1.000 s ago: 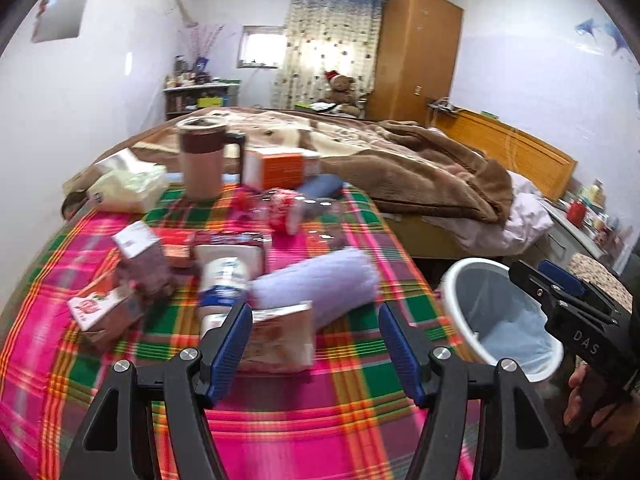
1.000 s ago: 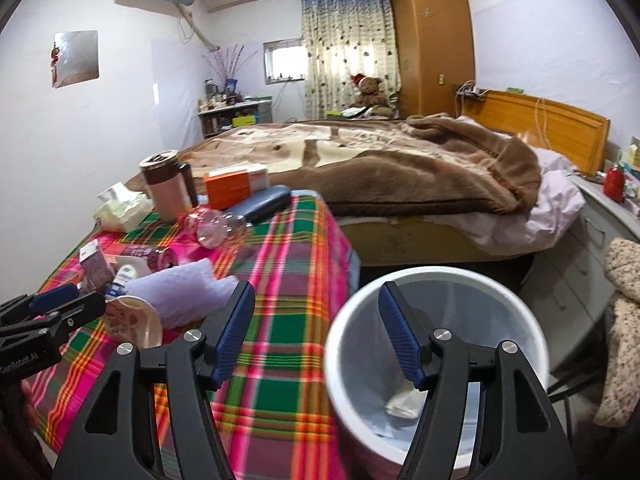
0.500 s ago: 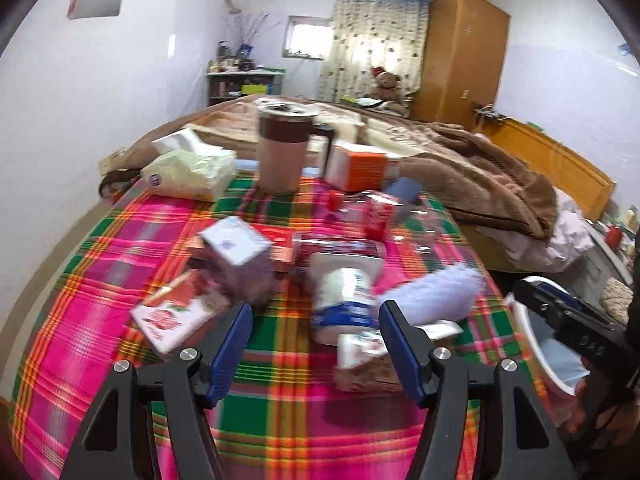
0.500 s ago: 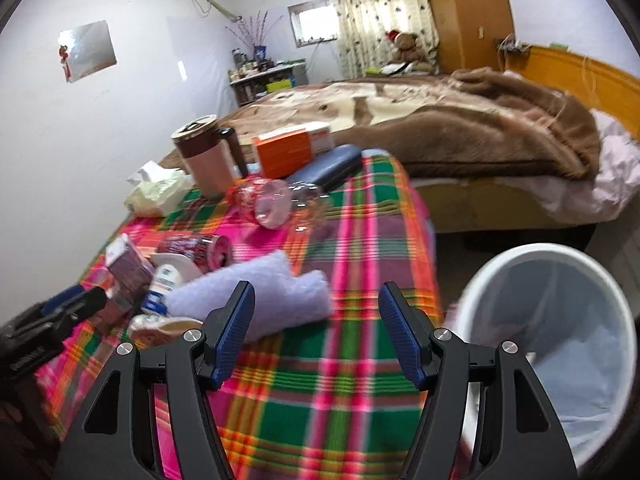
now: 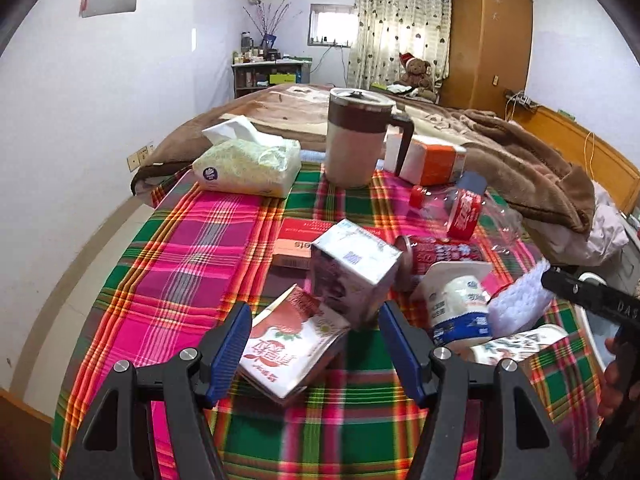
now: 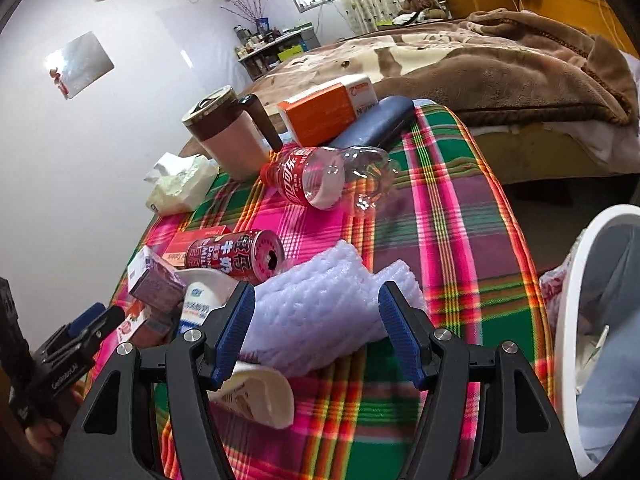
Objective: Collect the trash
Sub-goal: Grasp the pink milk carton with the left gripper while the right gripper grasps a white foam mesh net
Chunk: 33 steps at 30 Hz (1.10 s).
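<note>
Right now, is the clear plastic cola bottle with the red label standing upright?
No, the clear plastic cola bottle with the red label lies on its side on the plaid tablecloth.

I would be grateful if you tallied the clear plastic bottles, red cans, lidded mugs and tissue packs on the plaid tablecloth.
Clear plastic bottles: 1
Red cans: 1
Lidded mugs: 1
Tissue packs: 1
Total: 4

Flattened strawberry carton (image 5: 286, 346), toppled red can (image 6: 236, 256), empty bottle (image 6: 320, 176), plaid tablecloth (image 5: 192, 248)
</note>
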### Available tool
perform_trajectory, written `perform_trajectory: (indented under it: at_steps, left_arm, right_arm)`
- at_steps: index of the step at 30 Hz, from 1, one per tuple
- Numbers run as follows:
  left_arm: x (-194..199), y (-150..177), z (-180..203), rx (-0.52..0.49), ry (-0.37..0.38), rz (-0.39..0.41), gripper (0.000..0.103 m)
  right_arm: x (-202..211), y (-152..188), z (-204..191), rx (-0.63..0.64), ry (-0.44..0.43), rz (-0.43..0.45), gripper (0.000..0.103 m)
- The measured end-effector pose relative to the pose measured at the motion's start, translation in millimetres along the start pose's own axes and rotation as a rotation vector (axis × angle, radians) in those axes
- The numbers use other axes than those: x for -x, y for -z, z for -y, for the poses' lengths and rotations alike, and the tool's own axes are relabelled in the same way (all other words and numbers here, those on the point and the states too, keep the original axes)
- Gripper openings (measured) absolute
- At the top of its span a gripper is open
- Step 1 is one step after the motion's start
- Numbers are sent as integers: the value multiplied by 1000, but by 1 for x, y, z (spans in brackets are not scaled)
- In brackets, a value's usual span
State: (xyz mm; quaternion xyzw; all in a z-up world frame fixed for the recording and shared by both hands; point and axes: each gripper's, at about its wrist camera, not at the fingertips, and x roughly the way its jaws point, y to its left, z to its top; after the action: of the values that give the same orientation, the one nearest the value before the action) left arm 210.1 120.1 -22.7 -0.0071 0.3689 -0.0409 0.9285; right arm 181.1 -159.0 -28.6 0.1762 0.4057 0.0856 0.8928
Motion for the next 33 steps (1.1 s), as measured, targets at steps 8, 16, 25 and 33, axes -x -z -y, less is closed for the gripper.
perform_trajectory:
  at_steps: [8, 16, 25, 33]
  left_arm:
    - [-19, 1, -5, -44, 8, -51, 66]
    - [-40, 0, -13, -80, -55, -91, 70]
    - [-43, 2, -14, -77, 45, -121, 70]
    - [-42, 8, -2, -129, 71, -131, 70]
  right_arm:
    - [-11, -9, -5, 6, 22, -4, 60]
    - [-15, -15, -8, 27, 42, 19, 28]
    - [-8, -18, -5, 1, -15, 66, 13]
    - [5, -21, 0, -13, -28, 108, 13]
